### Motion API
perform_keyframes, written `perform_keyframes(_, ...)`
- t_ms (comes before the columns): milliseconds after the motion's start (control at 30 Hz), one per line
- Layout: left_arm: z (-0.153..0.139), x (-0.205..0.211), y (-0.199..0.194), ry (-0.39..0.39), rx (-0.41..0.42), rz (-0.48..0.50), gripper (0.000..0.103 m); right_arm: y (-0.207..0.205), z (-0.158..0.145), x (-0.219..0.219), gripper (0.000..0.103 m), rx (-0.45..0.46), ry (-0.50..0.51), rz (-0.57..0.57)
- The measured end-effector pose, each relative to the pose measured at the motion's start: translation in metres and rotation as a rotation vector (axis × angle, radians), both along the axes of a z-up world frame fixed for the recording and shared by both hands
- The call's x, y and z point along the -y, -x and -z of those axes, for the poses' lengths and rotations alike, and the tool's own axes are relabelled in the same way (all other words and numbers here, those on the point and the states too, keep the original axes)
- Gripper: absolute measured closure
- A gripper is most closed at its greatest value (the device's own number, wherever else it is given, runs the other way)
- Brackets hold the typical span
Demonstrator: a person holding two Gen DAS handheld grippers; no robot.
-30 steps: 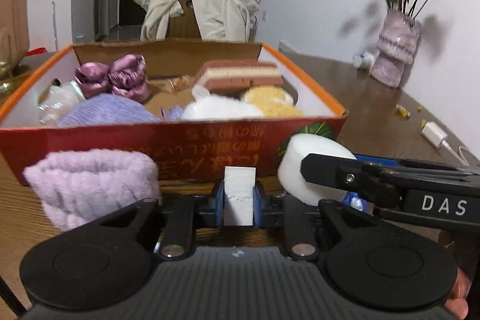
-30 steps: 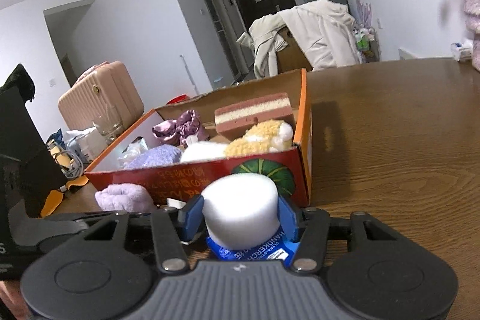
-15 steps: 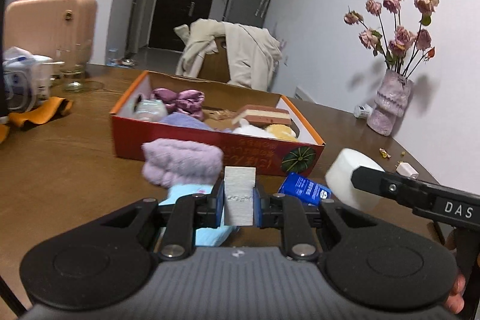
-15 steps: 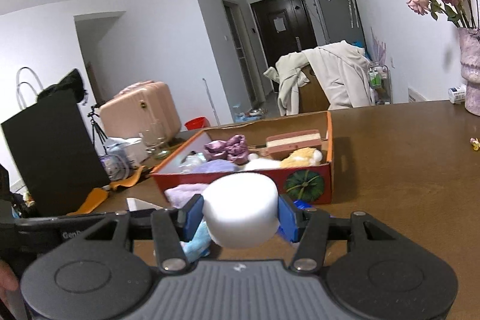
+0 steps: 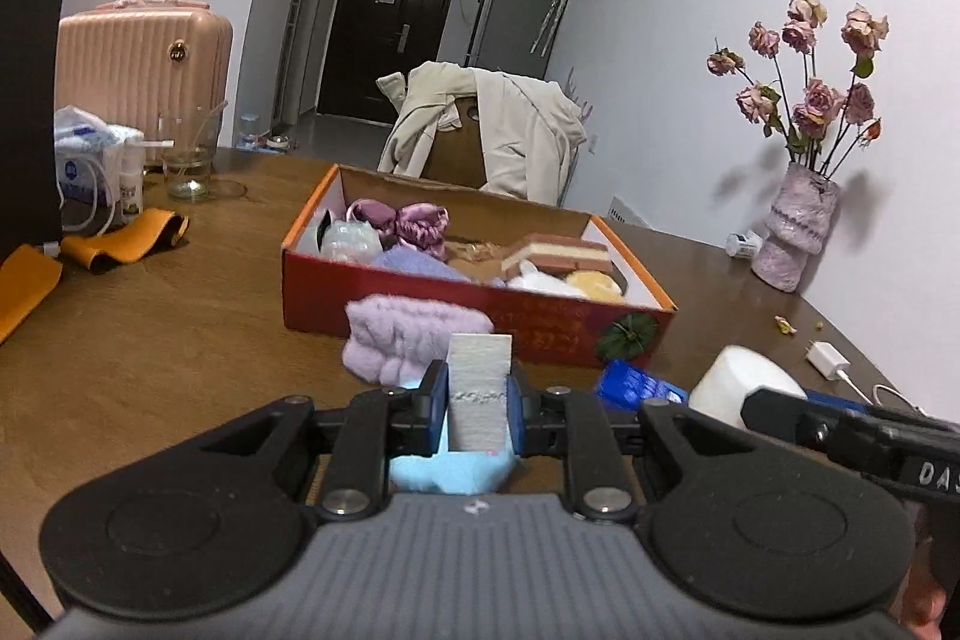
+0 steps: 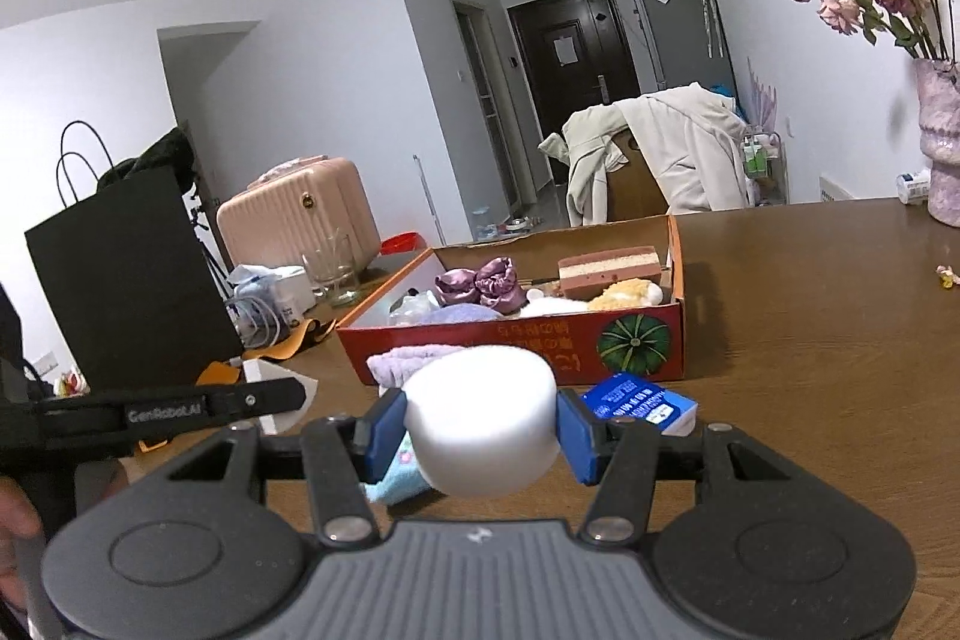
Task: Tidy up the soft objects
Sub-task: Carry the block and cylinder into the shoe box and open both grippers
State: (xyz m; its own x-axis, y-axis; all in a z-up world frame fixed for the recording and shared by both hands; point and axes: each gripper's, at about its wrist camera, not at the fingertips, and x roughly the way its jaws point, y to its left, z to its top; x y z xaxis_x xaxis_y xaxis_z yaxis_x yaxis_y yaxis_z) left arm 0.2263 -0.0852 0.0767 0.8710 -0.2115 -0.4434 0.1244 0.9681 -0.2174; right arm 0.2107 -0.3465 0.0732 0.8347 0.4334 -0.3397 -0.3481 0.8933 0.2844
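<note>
My left gripper (image 5: 478, 403) is shut on a white rectangular sponge block (image 5: 480, 379), held above the table in front of the orange box (image 5: 420, 301). My right gripper (image 6: 480, 430) is shut on a round white foam puff (image 6: 480, 424), also seen in the left wrist view (image 5: 738, 379). The box (image 6: 540, 340) holds purple scrunchies (image 5: 408, 220), a layered cake-like sponge (image 5: 555, 253), a lavender cloth and white and yellow plush. A lilac fluffy towel (image 5: 408, 337), a light blue cloth (image 5: 450, 472) and a blue tissue pack (image 6: 636, 400) lie before the box.
A flower vase (image 5: 792, 232) stands at the right. A white charger (image 5: 831, 358) lies near the right edge. A glass (image 5: 189, 160), orange pieces (image 5: 120, 235), a black bag (image 6: 126, 280) and wipes sit at the left. A chair with a coat (image 5: 492, 136) stands behind.
Both grippers have drawn back and up from the box with their objects still held. The box now looks farther away, and the blue cloth and tissue pack have come into view.
</note>
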Motion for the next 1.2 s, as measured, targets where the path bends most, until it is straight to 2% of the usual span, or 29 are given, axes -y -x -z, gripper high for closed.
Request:
perform_keyframes(200,-0.005,-0.017,-0.062,-0.032,0.004,-0.004,0.083,-0.033,-0.008,-0.016,0.049,0.009,0.021,-0.006)
perform_keyframes(333,-0.023,-0.03,-0.127,-0.044,0.015,0.05,0.083,-0.08,-0.025,-0.031,0.049,0.044,0.031,-0.027)
perform_keyframes(400,-0.028,-0.033,-0.164,-0.033,-0.013,0.065,0.083,-0.115,-0.032,-0.04,0.049,0.052,0.039,-0.025)
perform_keyframes(500,-0.023,-0.032,-0.218,-0.05,-0.067,0.081,0.083,-0.171,-0.032,-0.052,0.048,0.016,0.036,-0.004)
perform_keyframes(667,0.002,-0.028,-0.276,-0.088,-0.113,0.107,0.082,-0.248,-0.01,-0.071,0.048,-0.083,0.063,0.064)
perform_keyframes(733,0.01,-0.028,-0.287,-0.102,-0.127,0.108,0.072,-0.267,0.002,-0.071,0.047,-0.104,0.052,0.085)
perform_keyframes(800,0.014,-0.031,-0.293,-0.099,-0.126,0.112,0.041,-0.28,0.015,-0.07,0.04,-0.137,0.022,0.085)
perform_keyframes(833,0.016,-0.033,-0.293,-0.094,-0.118,0.108,0.036,-0.284,0.02,-0.07,0.038,-0.15,0.017,0.08)
perform_keyframes(867,0.017,-0.035,-0.291,-0.091,-0.109,0.104,0.034,-0.286,0.023,-0.071,0.035,-0.15,0.018,0.084)
perform_keyframes(967,0.014,-0.042,-0.286,-0.089,-0.106,0.097,0.03,-0.284,0.024,-0.068,0.034,-0.136,0.0,0.094)
perform_keyframes(1133,-0.008,-0.051,-0.26,-0.078,-0.066,0.101,0.022,-0.264,-0.001,-0.058,0.031,-0.062,-0.029,0.099)
perform_keyframes(1200,-0.016,-0.051,-0.242,-0.097,-0.029,0.109,0.02,-0.264,-0.012,-0.065,0.019,-0.049,0.005,0.063)
